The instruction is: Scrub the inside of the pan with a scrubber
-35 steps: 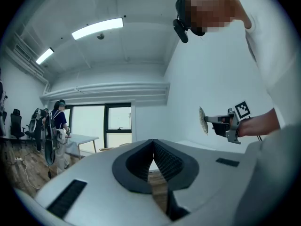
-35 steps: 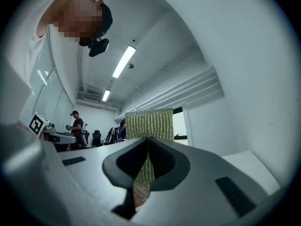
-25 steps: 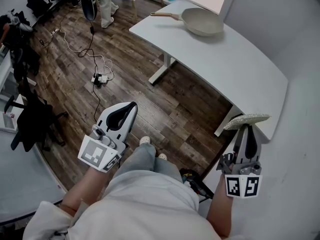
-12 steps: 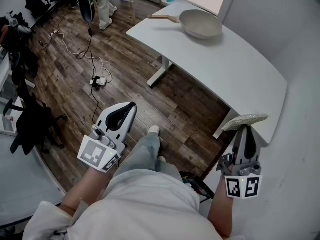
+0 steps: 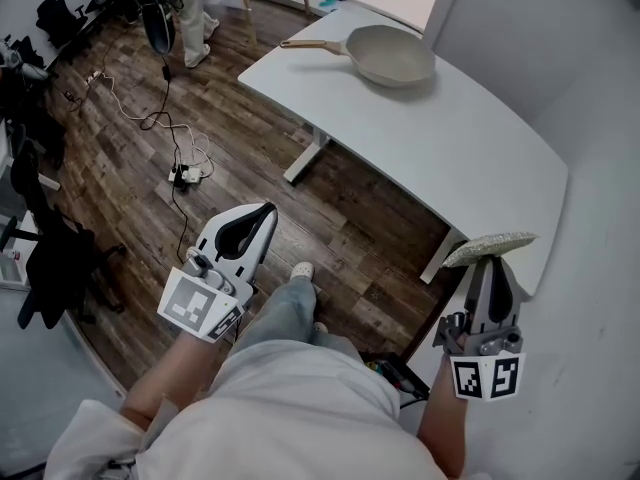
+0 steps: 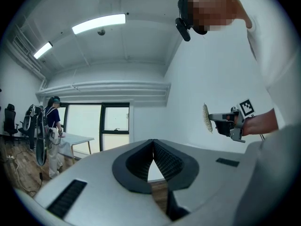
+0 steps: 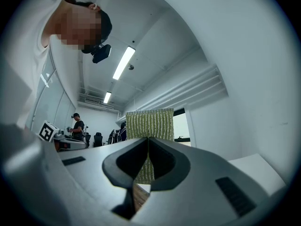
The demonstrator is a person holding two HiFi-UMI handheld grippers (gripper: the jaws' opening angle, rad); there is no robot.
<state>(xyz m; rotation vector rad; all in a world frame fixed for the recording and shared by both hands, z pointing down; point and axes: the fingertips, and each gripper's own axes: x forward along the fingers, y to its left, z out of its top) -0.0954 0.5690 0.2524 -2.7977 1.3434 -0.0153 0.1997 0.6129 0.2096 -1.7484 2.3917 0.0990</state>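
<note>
A beige pan [image 5: 388, 54] with a wooden handle rests at the far end of the white table [image 5: 450, 138]. My right gripper [image 5: 493, 256] is shut on a flat greenish-yellow scrubber [image 5: 490, 245], held just off the table's near corner; the scrubber [image 7: 149, 125] stands up between the jaws in the right gripper view. My left gripper [image 5: 256, 215] is shut and holds nothing. It hovers over the wooden floor, well short of the table. From the left gripper view the scrubber [image 6: 206, 118] shows edge-on in the other hand.
Cables and a power strip [image 5: 185, 173] lie on the wooden floor at left. Office chairs [image 5: 45, 258] and bags stand along the left edge. A person [image 5: 190, 13] stands beyond the table near the window. A white wall [image 5: 600, 168] runs along the right.
The table and pan have slid down and left in the head view as I walk closer. Both grippers keep their places in the picture, and the scrubber stays gripped.
</note>
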